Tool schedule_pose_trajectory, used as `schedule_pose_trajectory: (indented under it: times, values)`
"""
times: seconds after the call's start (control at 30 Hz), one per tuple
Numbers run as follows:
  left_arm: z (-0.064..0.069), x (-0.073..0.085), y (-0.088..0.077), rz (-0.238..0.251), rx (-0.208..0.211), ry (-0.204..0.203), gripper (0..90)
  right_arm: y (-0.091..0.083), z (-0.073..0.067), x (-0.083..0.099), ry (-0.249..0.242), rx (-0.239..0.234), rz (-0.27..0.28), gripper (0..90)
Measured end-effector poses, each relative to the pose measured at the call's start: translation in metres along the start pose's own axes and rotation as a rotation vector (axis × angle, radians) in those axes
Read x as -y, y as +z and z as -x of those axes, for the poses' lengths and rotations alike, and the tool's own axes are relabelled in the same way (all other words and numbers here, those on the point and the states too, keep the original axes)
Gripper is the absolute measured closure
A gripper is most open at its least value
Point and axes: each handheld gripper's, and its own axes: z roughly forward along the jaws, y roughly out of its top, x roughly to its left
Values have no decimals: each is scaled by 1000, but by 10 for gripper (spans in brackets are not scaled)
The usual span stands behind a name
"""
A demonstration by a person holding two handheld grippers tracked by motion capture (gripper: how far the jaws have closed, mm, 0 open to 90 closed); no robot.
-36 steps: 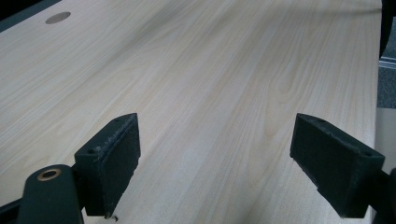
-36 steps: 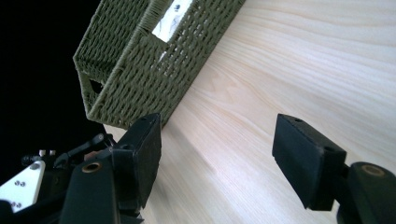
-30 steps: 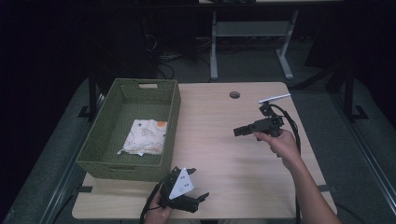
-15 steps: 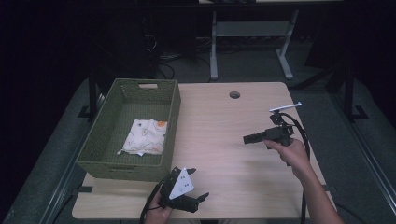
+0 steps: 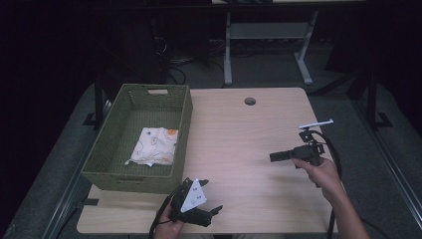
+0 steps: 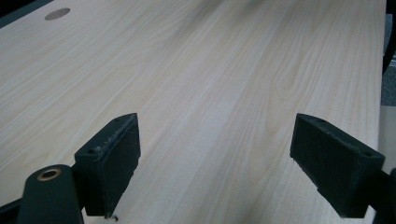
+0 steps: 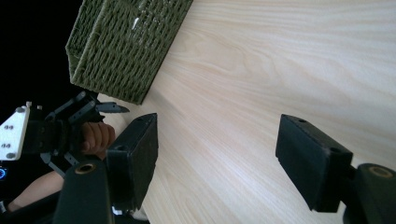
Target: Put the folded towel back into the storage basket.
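basket (image 5: 102,167): green woven, left side of table (image 5: 239,129), near the left edge
cloth (image 5: 154,145): folded, patterned, flat on basket floor (well apart from both grippers)
left gripper (image 5: 211,211): low at front edge, just right of the basket's near corner; jaws spread wide, nothing between, bare wood ahead
right gripper (image 5: 272,157): held above right part of table, pointing left toward basket; jaws wide apart, nothing between
hole (image 5: 250,101): round, far side of table
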Motion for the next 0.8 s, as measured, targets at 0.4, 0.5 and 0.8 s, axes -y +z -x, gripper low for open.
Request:
schedule_pose_trajectory:
  times: [0.4, 0.5, 0.8]
  values:
    - [-1, 1, 1, -7, -12, -12, 161, -8, 10, 22, 4, -3, 6, 278]
    - [-1, 1, 1, -8, -14, -13, 161, -11, 12, 28, 5, -7, 3, 278]
    - [-1, 1, 2, -7, -14, -16, 161, -19, 18, 48, 16, -13, 20, 278]
